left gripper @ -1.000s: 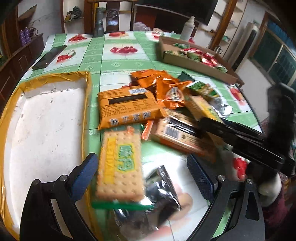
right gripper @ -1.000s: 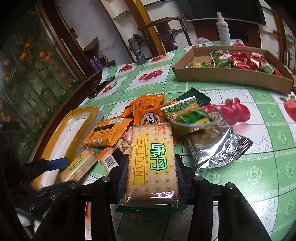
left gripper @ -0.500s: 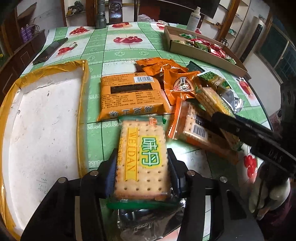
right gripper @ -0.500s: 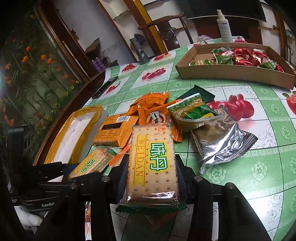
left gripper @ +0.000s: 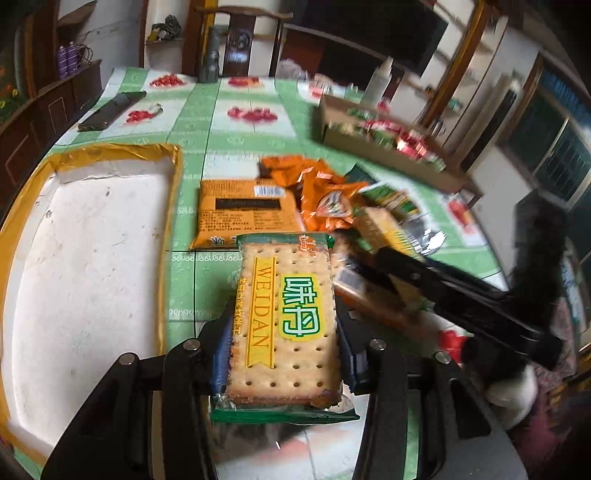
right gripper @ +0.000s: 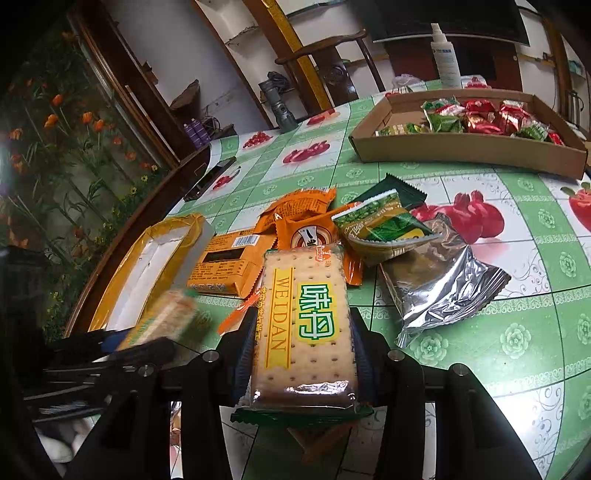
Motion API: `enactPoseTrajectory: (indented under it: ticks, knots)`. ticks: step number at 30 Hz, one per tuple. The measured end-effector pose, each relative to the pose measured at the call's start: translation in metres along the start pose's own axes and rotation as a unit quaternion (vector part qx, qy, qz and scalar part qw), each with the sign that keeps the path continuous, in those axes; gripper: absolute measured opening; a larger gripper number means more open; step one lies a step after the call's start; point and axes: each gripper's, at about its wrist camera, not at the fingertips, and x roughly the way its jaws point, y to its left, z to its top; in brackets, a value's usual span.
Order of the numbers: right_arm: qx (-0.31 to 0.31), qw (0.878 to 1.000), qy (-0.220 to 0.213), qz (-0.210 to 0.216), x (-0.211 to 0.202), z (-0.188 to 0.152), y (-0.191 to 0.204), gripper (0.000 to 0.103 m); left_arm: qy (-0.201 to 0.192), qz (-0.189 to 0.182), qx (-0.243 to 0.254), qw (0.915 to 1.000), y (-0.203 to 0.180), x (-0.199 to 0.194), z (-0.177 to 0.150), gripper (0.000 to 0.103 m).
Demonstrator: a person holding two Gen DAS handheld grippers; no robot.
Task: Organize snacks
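Each claw (left gripper: 282,354) (right gripper: 301,354) grips own WEIDAN pack (left gripper: 286,317) (right gripper: 304,325), gold-rimmed tray (left gripper: 173,206) just left.

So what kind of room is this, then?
Probably a home dining or living room: a green fruit-print tablecloth, a dark carved wooden chair, and a dark flat television screen.

Green-and-white checked cloth with red fruit prints covers the worktop (right gripper: 461,343). Behind it stands a dark wooden armchair (right gripper: 328,70) against a pale wall (right gripper: 177,44), with a large dark screen (right gripper: 443,18) just beside it. On the left runs a flowered panel (right gripper: 55,147) of orange blooms. Over on the right, daylight comes in through a wood-framed window (left gripper: 554,147), and wooden posts (left gripper: 454,62) rise beside it.
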Motion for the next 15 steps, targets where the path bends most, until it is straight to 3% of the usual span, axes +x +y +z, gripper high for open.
enactPoseTrajectory:
  ticks: [4, 8, 15]
  knots:
    - [0.007, 1.0, -0.015, 0.008, -0.013, 0.002, 0.003, 0.047, -0.026, -0.004, -0.032, 0.9991, 0.019, -0.033, -0.012, 0.044]
    - [0.018, 0.999, -0.025, 0.036, -0.036, 0.001, 0.017, 0.047, -0.047, 0.018, -0.08, 0.9956, 0.057, -0.059, -0.027, 0.044]
    - [-0.048, 0.997, 0.005, 0.063, -0.041, -0.008, 0.092, 0.047, -0.068, 0.07, -0.13, 0.9867, 0.103, -0.076, -0.05, 0.045]
